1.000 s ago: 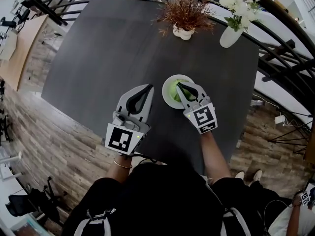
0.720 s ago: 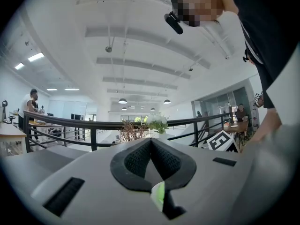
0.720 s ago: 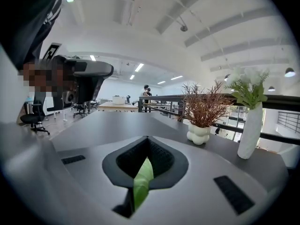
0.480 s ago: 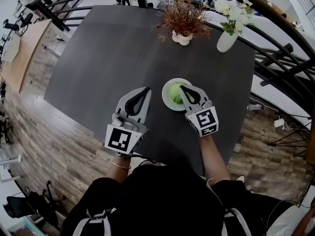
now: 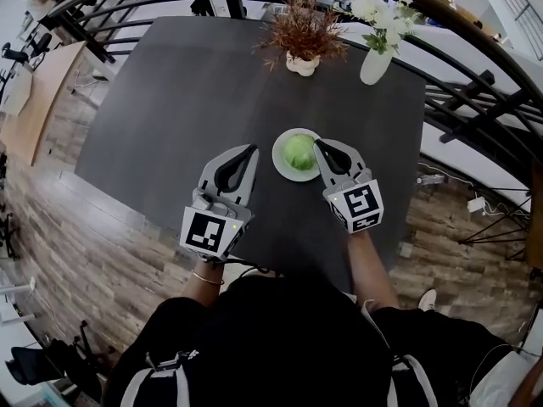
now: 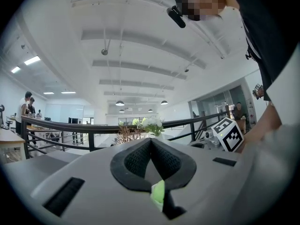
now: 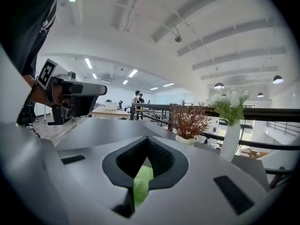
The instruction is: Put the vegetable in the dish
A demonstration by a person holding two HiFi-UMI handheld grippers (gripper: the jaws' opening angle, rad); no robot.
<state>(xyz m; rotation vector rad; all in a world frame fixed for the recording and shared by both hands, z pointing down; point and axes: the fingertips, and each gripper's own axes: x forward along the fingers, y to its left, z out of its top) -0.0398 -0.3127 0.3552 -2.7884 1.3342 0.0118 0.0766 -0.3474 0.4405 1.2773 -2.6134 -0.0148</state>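
- Step, as I judge it: the vegetable [image 5: 299, 151] already sits in the dish [image 5: 279, 164], so the job left is to pull the right gripper [image 5: 317, 142] away cleanly.
- Lift that gripper up before drawing it back, so its tip does not catch the rim and drag the dish.
- Keep the left gripper [image 5: 251, 149] where it is. It is close to the dish's left side and could bump it.
- Left gripper: its jaws are pressed together, and nothing from the table [image 5: 170, 100] is in them.
- Right gripper: its jaws are pressed together too.
- A small green bit shows low in the gap behind each gripper's pads. I cannot tell if it is a leaf scrap or part of the tool.
- The right tip is at the dish's right rim. I cannot tell if it touches.
- The vegetable is a round green ball in the middle of the white dish, between the two tips.
- Farther back stand a plant [image 5: 301, 34] and a vase [image 5: 371, 64], well apart from the dish, so they are safe.
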